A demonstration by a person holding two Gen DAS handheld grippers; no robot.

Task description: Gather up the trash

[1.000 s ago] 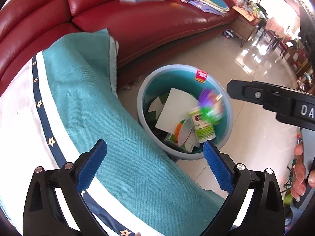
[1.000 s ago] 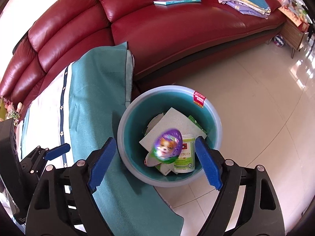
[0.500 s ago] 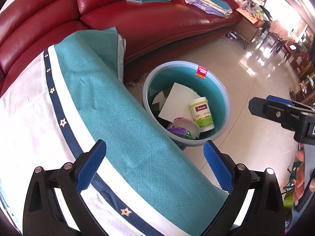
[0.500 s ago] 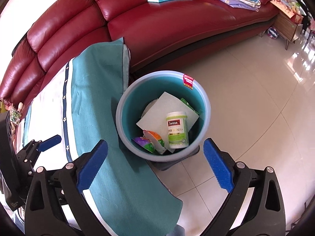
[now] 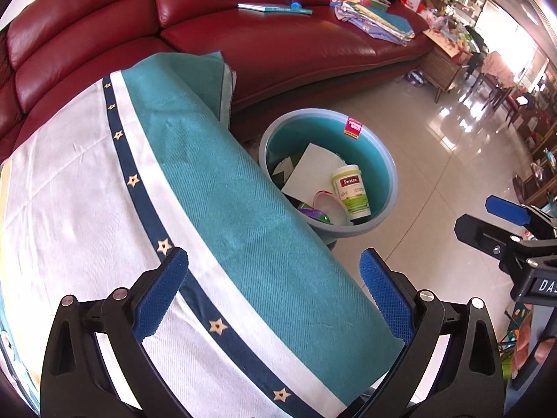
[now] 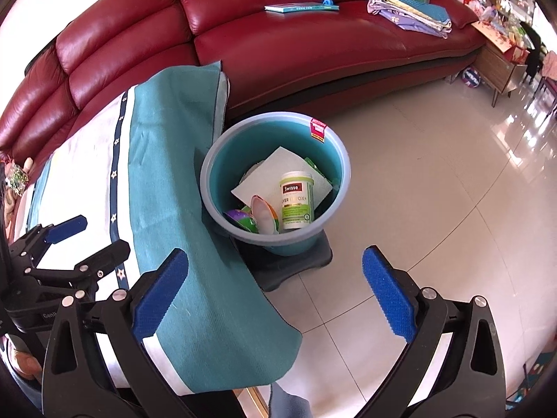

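A teal bin (image 5: 391, 174) (image 6: 344, 160) stands on the floor beside the cloth-covered table (image 5: 104, 209). Inside it lie a white-and-green Swisse bottle (image 5: 351, 191) (image 6: 296, 202), a white paper sheet (image 6: 275, 170) and a purple-and-green egg-shaped packet (image 5: 315, 214) (image 6: 242, 217). My left gripper (image 5: 273, 257) is open over the teal cloth with nothing between its blue pads. My right gripper (image 6: 275, 254) hangs over the table's edge and the floor, short of the bin; its jaws are opening and nothing is between them.
A red leather sofa (image 5: 278, 45) curves behind the bin, with a book (image 5: 275, 7) and a pile of folded cloth (image 5: 376, 21) on it. The bin rests on a dark mat (image 6: 292, 261). Glossy tiled floor (image 6: 435, 191) spreads to the right.
The purple-and-green packet dropped from between the right jaws into the bin. Both grippers have drawn back from the bin, and the right jaws have widened.
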